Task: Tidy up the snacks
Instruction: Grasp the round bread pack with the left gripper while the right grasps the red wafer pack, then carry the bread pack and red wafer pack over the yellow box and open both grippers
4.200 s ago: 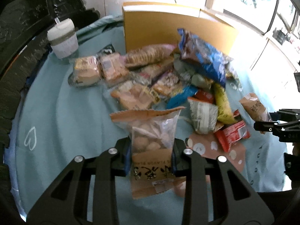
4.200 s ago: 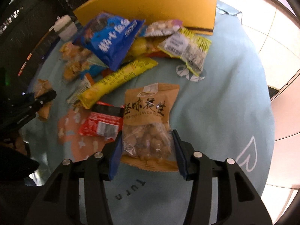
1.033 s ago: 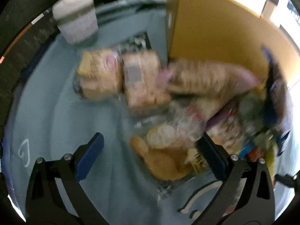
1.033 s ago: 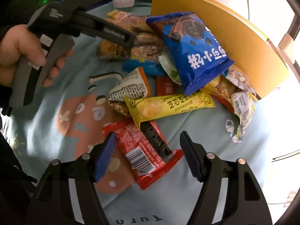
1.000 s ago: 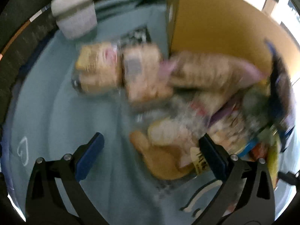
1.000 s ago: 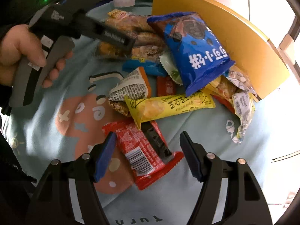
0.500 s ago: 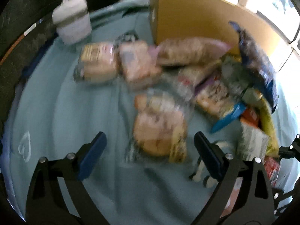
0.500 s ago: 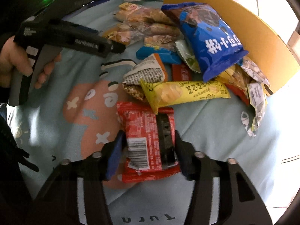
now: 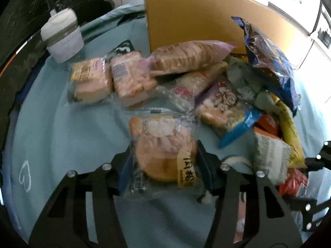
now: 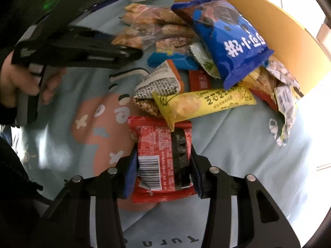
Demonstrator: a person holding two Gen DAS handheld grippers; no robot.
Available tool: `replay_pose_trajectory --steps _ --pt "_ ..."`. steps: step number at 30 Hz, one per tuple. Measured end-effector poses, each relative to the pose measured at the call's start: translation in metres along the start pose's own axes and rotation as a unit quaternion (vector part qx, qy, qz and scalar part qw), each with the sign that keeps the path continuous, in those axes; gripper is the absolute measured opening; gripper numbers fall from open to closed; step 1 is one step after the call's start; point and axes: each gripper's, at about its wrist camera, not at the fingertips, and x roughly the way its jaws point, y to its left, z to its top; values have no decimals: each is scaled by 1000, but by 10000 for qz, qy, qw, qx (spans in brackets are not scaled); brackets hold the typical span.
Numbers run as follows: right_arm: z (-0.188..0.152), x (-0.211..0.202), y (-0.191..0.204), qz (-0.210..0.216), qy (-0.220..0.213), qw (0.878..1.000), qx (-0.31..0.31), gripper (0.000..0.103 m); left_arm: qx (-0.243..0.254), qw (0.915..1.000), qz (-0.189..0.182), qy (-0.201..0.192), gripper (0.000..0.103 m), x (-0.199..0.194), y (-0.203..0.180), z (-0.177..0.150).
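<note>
Now left gripper (image 9: 163, 165) closing around bun packet (image 9: 163, 155); right gripper (image 10: 163, 165) closing around red packet (image 10: 161, 157)

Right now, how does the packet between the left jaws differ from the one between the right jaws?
The bread packet at the left gripper is clear plastic showing a round golden bun; the red packet at the right gripper is opaque, with a barcode and a black stripe. The bread packet looks plump, the red packet flat. Shared: both lie on the blue cloth with jaws closing around them.
</note>
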Motion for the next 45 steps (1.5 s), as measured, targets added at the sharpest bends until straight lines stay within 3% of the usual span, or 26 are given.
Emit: replay_pose_trajectory --steps 7,18,36,45 --pt "-16 -10 -11 140 -22 9990 428 45 19 9997 -241 64 55 -15 5 -24" --pt "-40 -29 -18 123 -101 9973 720 45 144 9996 -190 156 55 -44 -13 -47" --pt "-63 -66 -38 454 -337 9881 1428 45 57 9996 -218 167 55 -63 -10 -52" --pt "-67 -85 -41 414 -543 9865 1487 45 72 9997 -246 43 55 -73 -11 -50"
